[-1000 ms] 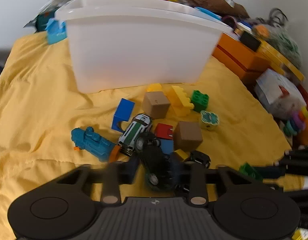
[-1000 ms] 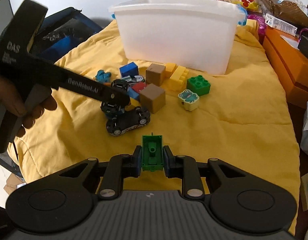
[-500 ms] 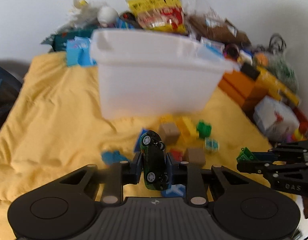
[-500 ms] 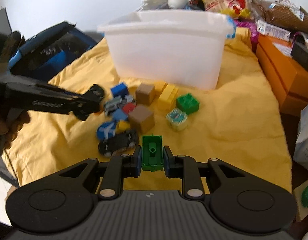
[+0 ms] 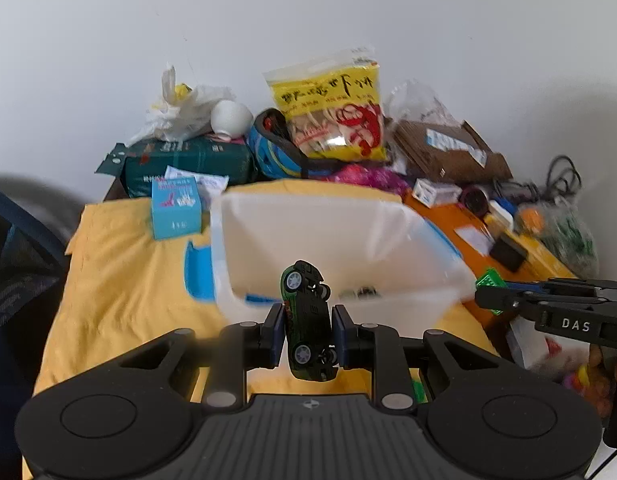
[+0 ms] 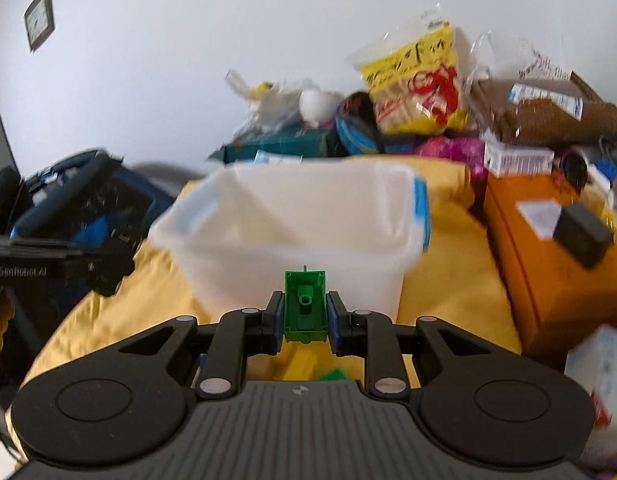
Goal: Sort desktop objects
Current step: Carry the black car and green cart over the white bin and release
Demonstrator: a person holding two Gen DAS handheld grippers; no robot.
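My left fingers clamp the toy car; right fingers clamp a green brick. Both hover before the white bin (near rim). Clear that rim before letting go.

A plain white wall stands behind the yellow cloth, with a small dark picture frame hanging high on it.
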